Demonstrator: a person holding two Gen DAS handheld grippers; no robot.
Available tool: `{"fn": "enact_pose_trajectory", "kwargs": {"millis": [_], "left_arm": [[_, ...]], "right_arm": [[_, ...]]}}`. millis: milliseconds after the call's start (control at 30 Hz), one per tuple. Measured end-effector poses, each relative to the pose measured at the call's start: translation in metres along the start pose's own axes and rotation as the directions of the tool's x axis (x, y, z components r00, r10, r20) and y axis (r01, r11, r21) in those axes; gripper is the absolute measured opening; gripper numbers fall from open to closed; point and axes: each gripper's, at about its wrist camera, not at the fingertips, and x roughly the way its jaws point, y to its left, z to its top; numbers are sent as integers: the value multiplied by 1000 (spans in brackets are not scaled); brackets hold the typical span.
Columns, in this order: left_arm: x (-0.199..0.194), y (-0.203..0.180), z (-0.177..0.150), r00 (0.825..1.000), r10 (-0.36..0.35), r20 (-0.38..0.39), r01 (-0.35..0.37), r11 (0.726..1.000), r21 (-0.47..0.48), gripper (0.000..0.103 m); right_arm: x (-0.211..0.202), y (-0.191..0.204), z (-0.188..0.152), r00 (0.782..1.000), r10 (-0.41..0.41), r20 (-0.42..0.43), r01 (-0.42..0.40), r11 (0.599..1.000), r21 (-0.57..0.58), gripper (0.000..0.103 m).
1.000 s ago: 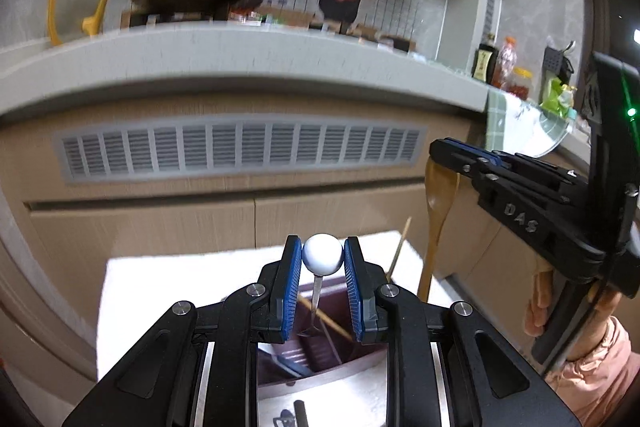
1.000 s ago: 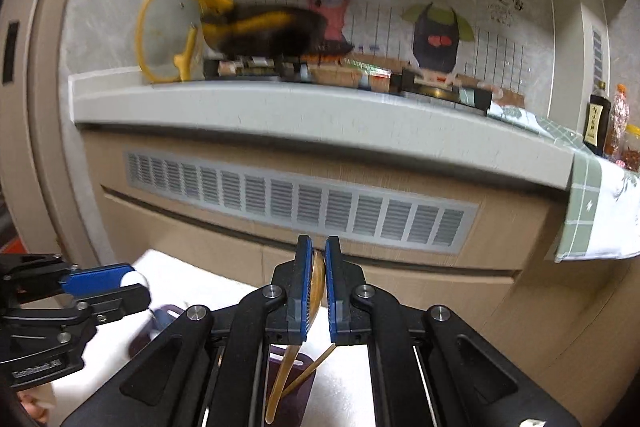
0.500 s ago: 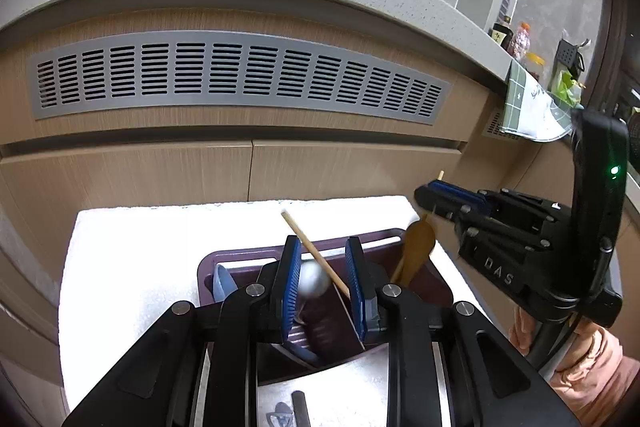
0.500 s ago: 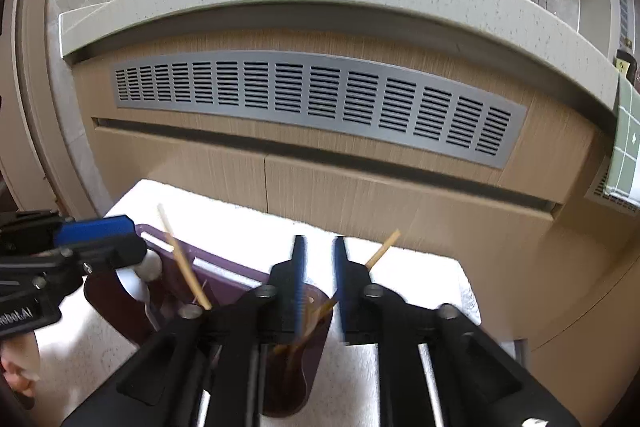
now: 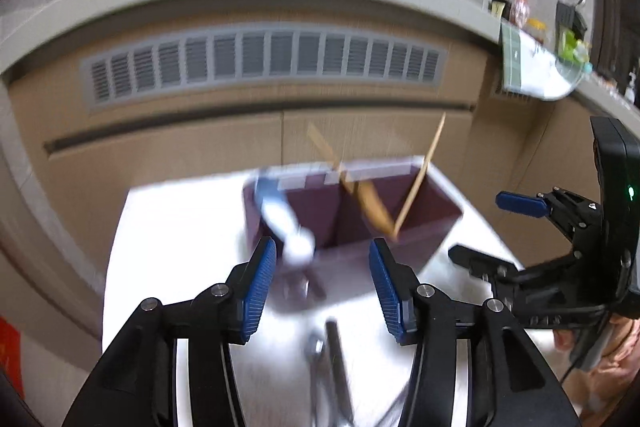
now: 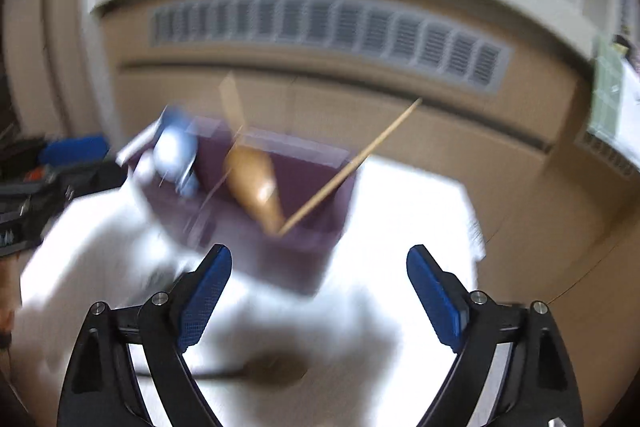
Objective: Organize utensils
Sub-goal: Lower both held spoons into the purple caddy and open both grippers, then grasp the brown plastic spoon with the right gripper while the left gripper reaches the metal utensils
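A dark purple utensil holder [image 5: 432, 215] [image 6: 316, 183] stands on a white mat [image 5: 180, 227]. In it are a wooden spoon [image 5: 370, 205] [image 6: 256, 183], a chopstick [image 5: 420, 179] [image 6: 352, 163] and a white-ended utensil [image 5: 298, 247] [image 6: 170, 149]. My left gripper [image 5: 322, 283] is open and empty, just in front of the holder. My right gripper [image 6: 318, 291] is open and empty, also in front of it, and shows at the right of the left wrist view [image 5: 520, 205]. Both views are blurred.
Dark and metal utensils [image 5: 324, 359] lie on the mat below the left gripper. A dark spoon-like shape [image 6: 276, 367] lies on the mat near the right gripper. A wooden cabinet with a grey vent [image 5: 264, 61] and a counter stands behind.
Both grippers have opened and pulled back from the holder. The white-ended utensil and the wooden spoon now stand in the holder, let go.
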Motion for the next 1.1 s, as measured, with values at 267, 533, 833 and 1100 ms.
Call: {"fn": "enact_pose_trajectory", "kwargs": {"millis": [267, 533, 833, 1100], "left_arm": [[-2, 17, -73, 986, 33, -161, -45, 997, -69, 50], [-15, 27, -116, 968, -40, -247, -7, 982, -187, 50], [-6, 12, -122, 955, -91, -282, 27, 974, -225, 51], [12, -22, -111, 940, -150, -307, 89, 975, -205, 56]], "right_arm": [[28, 56, -45, 989, 43, -142, -55, 995, -83, 85], [28, 83, -66, 984, -4, -176, -35, 976, -214, 84], [-11, 29, -111, 976, -86, -202, 53, 985, -164, 85], [-35, -32, -130, 973, -59, -224, 70, 997, 44, 85]]}}
